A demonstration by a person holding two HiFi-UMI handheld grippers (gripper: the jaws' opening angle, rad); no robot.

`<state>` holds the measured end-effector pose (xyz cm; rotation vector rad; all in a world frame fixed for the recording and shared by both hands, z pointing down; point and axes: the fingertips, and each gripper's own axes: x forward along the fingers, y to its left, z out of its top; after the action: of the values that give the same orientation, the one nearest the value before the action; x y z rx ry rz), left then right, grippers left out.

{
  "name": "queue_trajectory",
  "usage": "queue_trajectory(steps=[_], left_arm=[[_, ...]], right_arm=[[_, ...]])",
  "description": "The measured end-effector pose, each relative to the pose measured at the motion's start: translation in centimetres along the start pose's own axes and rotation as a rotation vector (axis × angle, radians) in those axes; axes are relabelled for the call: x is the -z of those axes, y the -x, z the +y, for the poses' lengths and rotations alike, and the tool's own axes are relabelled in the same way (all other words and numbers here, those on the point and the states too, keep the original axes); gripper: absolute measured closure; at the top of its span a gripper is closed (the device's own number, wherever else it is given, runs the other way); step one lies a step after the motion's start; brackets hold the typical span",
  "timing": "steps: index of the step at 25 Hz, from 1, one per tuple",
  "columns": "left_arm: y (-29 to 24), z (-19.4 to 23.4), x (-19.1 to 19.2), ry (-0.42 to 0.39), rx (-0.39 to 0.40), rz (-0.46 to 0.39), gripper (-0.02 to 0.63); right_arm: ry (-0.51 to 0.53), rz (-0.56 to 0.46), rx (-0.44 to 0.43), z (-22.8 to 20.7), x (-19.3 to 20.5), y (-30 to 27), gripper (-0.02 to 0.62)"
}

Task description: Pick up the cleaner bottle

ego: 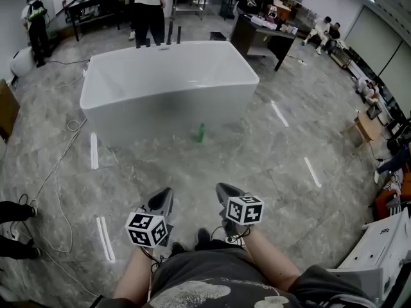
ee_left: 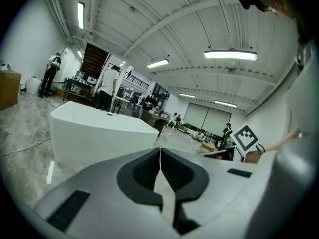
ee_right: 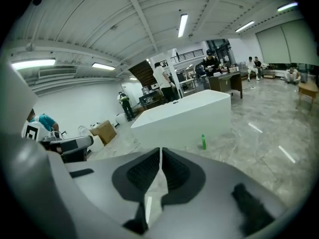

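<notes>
The small green plastic cleaner bottle (ego: pixel 200 133) stands upright on the grey marbled stone floor (ego: pixel 276 165), just in front of the large white rectangular bathtub (ego: pixel 148 117). We hold the left gripper (ego: pixel 162 196) and the right gripper (ego: pixel 226 191) well apart from the bottle, close to our body. Each has its jaws pressed together with nothing between them.

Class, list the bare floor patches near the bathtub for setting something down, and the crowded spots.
Free: floor between the green bottle and the person; floor right of the bathtub, around the white strips. Crowded: cables at left, desks behind it.
</notes>
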<state>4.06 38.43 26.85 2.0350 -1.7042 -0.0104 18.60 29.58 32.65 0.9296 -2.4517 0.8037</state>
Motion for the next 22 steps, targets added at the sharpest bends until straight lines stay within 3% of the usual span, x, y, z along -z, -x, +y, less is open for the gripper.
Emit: queue_trajectory(steps=[9, 22], left_arm=[[-2.4, 1.0, 1.1, 0.01, -0.011, 0.029, 0.591], [-15.1, 1.4, -0.2, 0.02, -0.094, 0.101, 0.591]], right_arm=[[-0.103, -0.014, 0.071, -5.2, 0.3, -0.6, 0.565], [-0.197, 0.004, 0.048, -17.1, -5.9, -8.0, 0.565]])
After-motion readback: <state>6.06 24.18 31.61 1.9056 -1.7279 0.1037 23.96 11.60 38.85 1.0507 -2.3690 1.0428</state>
